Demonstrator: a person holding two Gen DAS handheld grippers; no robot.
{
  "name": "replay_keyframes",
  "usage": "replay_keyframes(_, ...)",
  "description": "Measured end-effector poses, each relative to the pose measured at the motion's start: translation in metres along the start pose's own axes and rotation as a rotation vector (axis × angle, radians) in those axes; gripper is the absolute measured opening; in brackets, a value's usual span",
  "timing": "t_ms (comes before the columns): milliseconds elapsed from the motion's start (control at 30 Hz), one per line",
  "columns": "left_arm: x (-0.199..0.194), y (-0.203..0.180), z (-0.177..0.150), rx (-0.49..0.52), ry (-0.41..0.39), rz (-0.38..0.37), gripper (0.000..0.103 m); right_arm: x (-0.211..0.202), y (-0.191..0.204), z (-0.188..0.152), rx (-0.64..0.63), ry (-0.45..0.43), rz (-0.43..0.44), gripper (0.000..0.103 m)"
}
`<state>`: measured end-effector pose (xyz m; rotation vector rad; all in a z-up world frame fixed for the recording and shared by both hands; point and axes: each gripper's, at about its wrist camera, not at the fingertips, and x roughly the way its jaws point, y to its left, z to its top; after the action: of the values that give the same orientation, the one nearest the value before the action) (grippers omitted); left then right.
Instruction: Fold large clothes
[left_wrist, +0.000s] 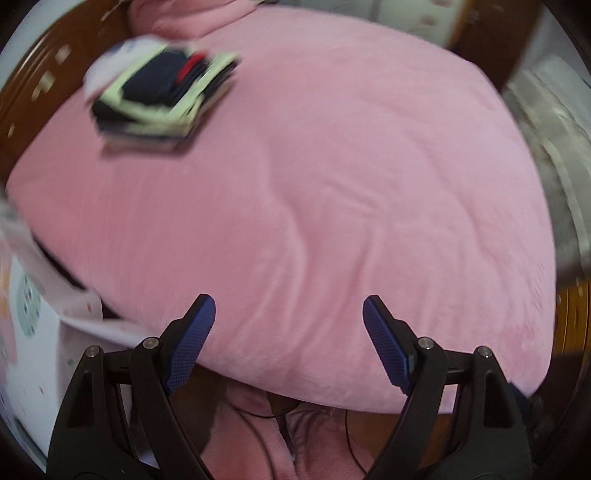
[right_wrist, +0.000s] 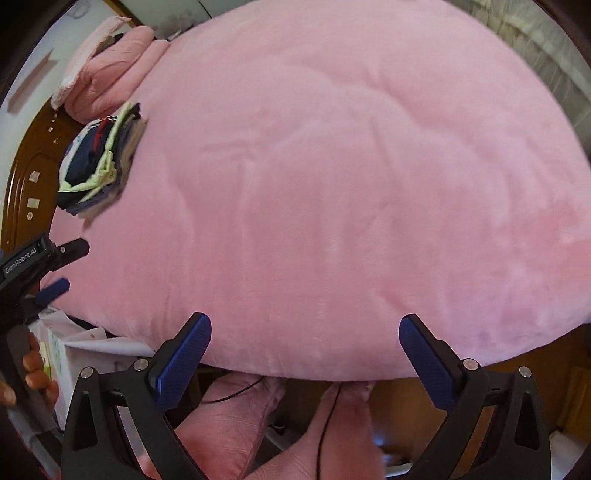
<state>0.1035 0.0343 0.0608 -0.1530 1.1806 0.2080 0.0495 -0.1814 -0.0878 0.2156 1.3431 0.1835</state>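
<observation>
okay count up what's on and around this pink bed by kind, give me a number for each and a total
Pink bed cover: 1
Stack of folded clothes: 1
Folded pink bedding at the head of the bed: 1
Grippers: 2, the left gripper and the right gripper, both open and empty
Total: 5

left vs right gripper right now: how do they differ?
The right gripper has its jaws spread wider than the left gripper. The left wrist view is motion-blurred; the right wrist view is sharp. The left gripper also shows at the right view's left edge, near the folded clothes stack. Shared: both open, nothing between the blue pads, above the pink blanket.
</observation>
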Motion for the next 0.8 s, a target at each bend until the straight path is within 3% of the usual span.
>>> replay_keyframes(200, -0.038, -0.028, -0.001, 0.072, 0.014, -0.072, 0.080, -0.042, 0.021, 0.013, 0.026, 0.002, -0.025, 0.103)
replay_keyframes(300, -0.063, -0.040, 0.001, 0.129, 0.010, -0.093, 0.080, -0.087, 0.021, 0.017, 0.051, 0.005, 0.025, 0.103)
replay_keyframes(533, -0.105, -0.052, -0.018, 0.201, -0.055, -0.106, 0.080, -0.160, 0.032, 0.006, 0.072, -0.112, -0.016, 0.103)
replay_keyframes(633, -0.113, -0.046, -0.024, 0.199, -0.098, -0.091, 0.080, -0.174, 0.031, -0.005, 0.107, -0.162, -0.023, 0.103)
replay_keyframes(800, -0.113, -0.029, -0.030, 0.159, -0.094, -0.100, 0.080, -0.183, 0.035, -0.015, 0.127, -0.211, -0.043, 0.103)
